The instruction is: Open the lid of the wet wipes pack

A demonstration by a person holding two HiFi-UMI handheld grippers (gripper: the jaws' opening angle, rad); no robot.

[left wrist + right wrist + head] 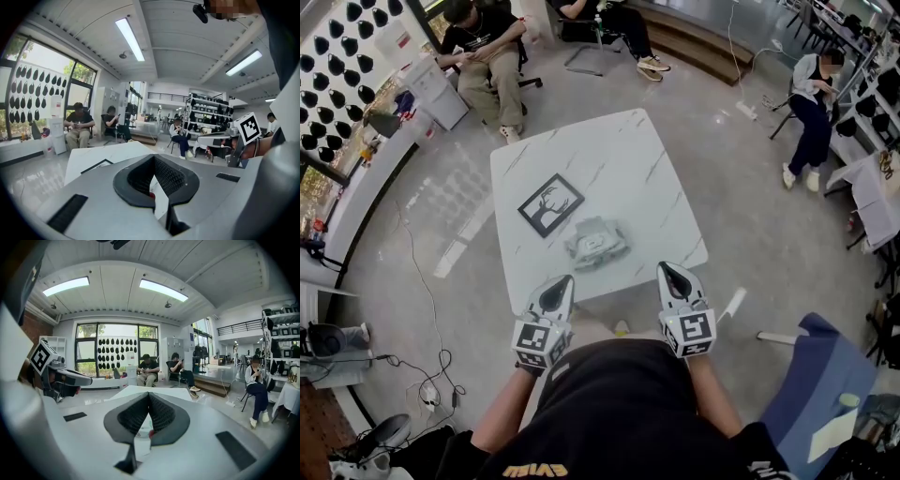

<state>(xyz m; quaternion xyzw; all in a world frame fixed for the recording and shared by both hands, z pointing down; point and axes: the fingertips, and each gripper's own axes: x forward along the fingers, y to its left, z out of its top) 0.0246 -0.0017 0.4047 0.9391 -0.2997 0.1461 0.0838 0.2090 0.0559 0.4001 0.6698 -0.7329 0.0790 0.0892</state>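
The wet wipes pack [597,244], greyish with a pale lid on top, lies on the white marble table [619,159] near its front edge. My left gripper [565,279] hovers just short of that edge, to the pack's lower left, jaws shut and empty. My right gripper [667,268] hangs to the pack's lower right, also shut on nothing. In the left gripper view the black pads [161,176] meet at the tip of the left gripper [153,157]. The right gripper view shows the right gripper [148,394] with its pads together too. Neither gripper touches the pack.
A black-framed deer picture [551,204] lies on the table behind and left of the pack. People sit on chairs [487,56] beyond the table and at the far right [811,103]. A blue seat [811,375] stands at my right; cables [422,291] cross the floor at left.
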